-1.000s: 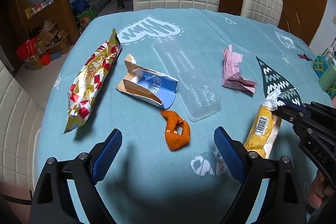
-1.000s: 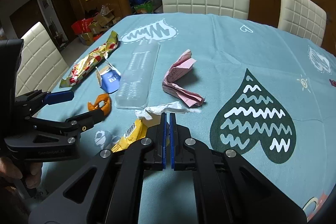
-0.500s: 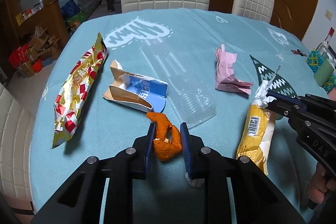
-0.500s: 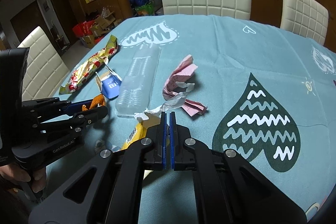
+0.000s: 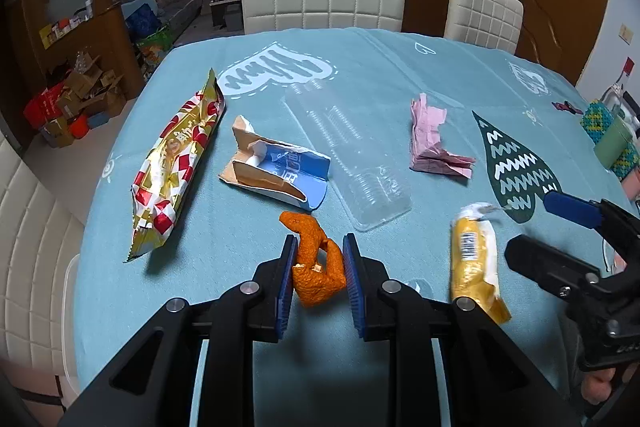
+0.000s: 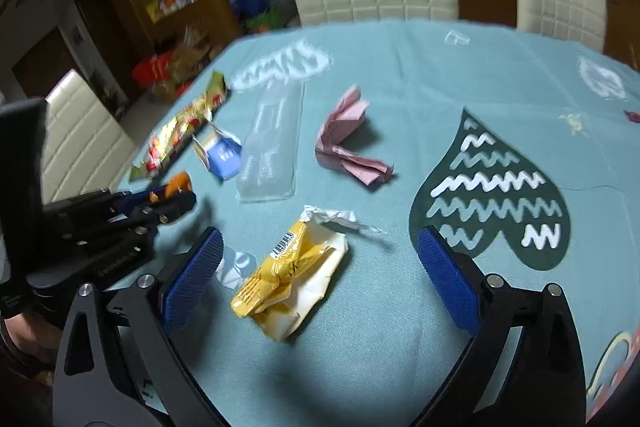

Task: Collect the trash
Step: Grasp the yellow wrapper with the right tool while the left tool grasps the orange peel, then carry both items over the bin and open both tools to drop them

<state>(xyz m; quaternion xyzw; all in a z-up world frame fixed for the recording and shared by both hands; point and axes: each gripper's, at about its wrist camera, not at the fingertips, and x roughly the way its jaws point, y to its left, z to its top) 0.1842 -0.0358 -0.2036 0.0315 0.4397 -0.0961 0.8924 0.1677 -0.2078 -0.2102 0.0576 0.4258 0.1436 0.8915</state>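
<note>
L gripper points steeply down at the near part of the table, jaws nearly together w/ both blue pads pressed on the orange peel. Peel sits clamped betw the pads, its upper end poking out past the tips toward the torn blue carton. From the right wrist view the L gripper shows at the left edge, tilted down, orange bit visible at its tips; a bit of the person's hand is on the handle below, blurred.

R gripper also angled down over the table, jaws have just been opening and now stand wide apart. The yellow wrapper lies flat on the cloth betw the two pads, touching neither; nothing gripped. In the left wrist view, same wrapper lies just right of the L gripper, w/ the R gripper beside it at the right edge.

Other trash on the table: red-gold snack bag at left, clear plastic tray mid, crumpled pink paper further right, well apart from both grippers.
</note>
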